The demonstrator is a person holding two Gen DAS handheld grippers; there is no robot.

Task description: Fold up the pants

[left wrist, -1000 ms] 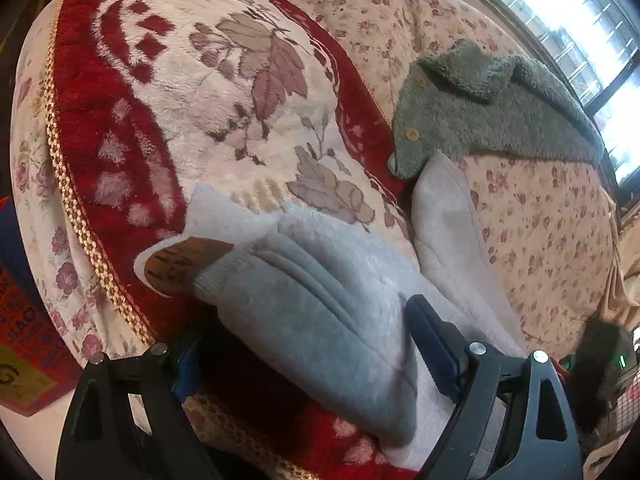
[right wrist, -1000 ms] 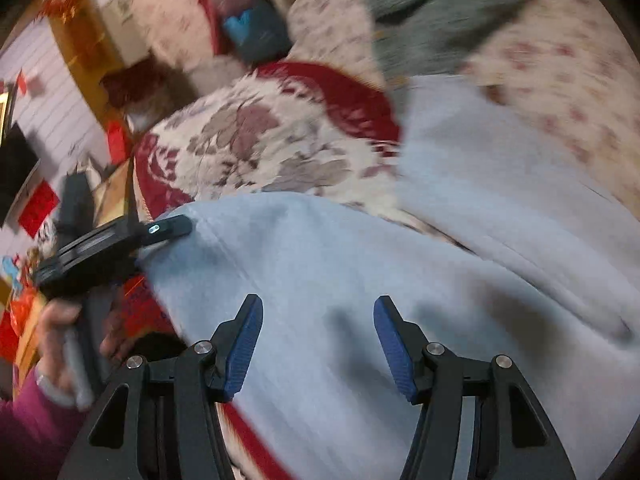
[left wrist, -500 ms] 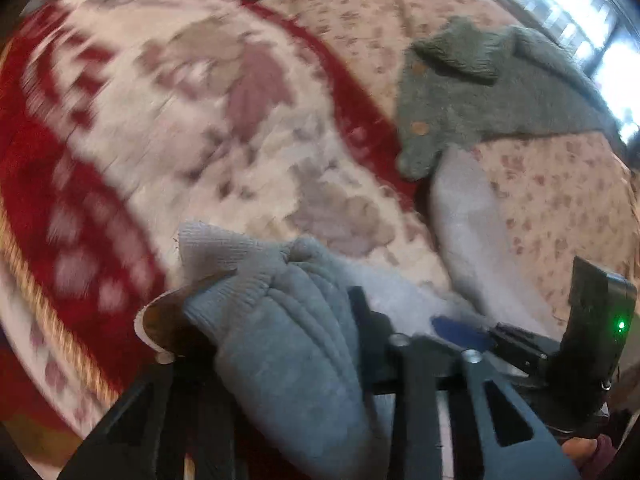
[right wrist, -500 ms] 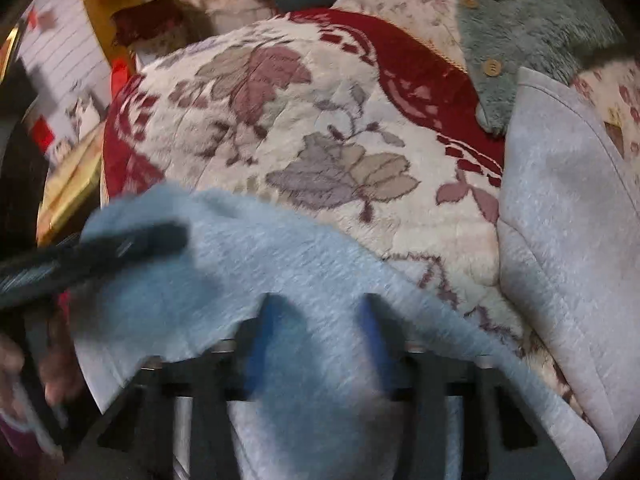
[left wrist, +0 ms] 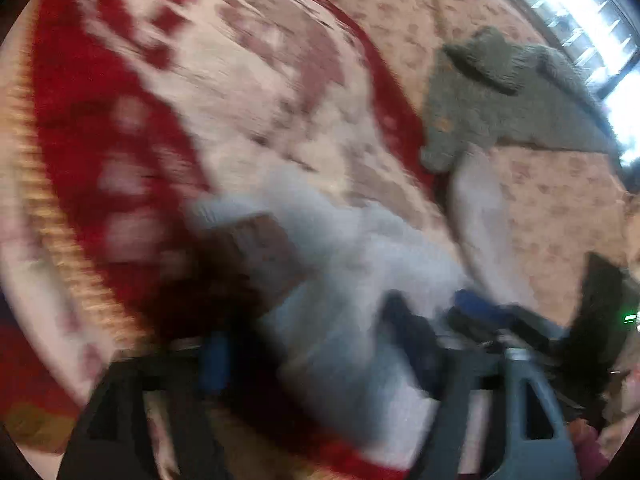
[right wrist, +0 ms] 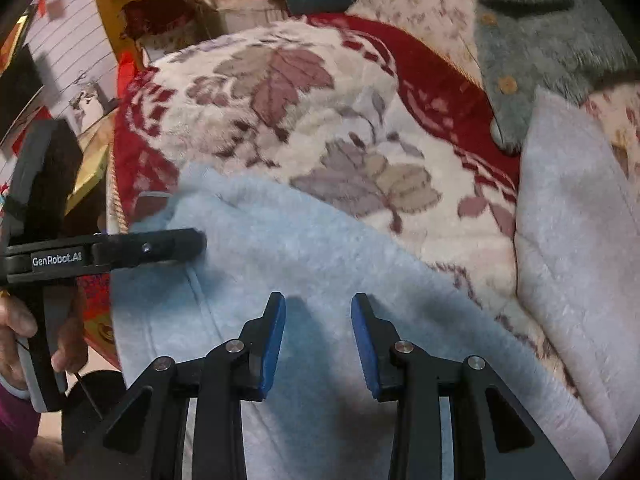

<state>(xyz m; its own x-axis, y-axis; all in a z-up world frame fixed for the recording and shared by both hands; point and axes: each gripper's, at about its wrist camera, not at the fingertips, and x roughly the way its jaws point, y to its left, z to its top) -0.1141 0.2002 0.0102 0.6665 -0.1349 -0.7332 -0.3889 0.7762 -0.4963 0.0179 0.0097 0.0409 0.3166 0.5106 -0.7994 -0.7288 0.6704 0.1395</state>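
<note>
Light grey-blue pants [right wrist: 320,248] lie on a red and cream flowered blanket [right wrist: 280,100], one leg [right wrist: 572,220] trailing off to the right. My right gripper [right wrist: 318,304] hovers over the pants' upper part, its jaws partly apart, cloth below them and no pad pressing. The left wrist view is blurred. My left gripper [left wrist: 308,340] has its jaws opening wide, with the pants' waistband end [left wrist: 352,280] and a brown tag [left wrist: 256,248] lying between them. In the right wrist view one of the left gripper's fingers [right wrist: 168,246] reaches over the pants' left edge.
A grey-green fleece jacket [right wrist: 540,60] with buttons lies at the back right, touching the far pants leg. The blanket's gold-corded edge [left wrist: 52,240] drops off on the left. A hand [right wrist: 24,328] holds the left gripper. Boxes and red items [right wrist: 160,20] stand beyond the bed.
The left jaws went from wide to pinched on the waistband cloth and now stand wide again. The right jaws narrowed and came down over the pants; both views shifted forward.
</note>
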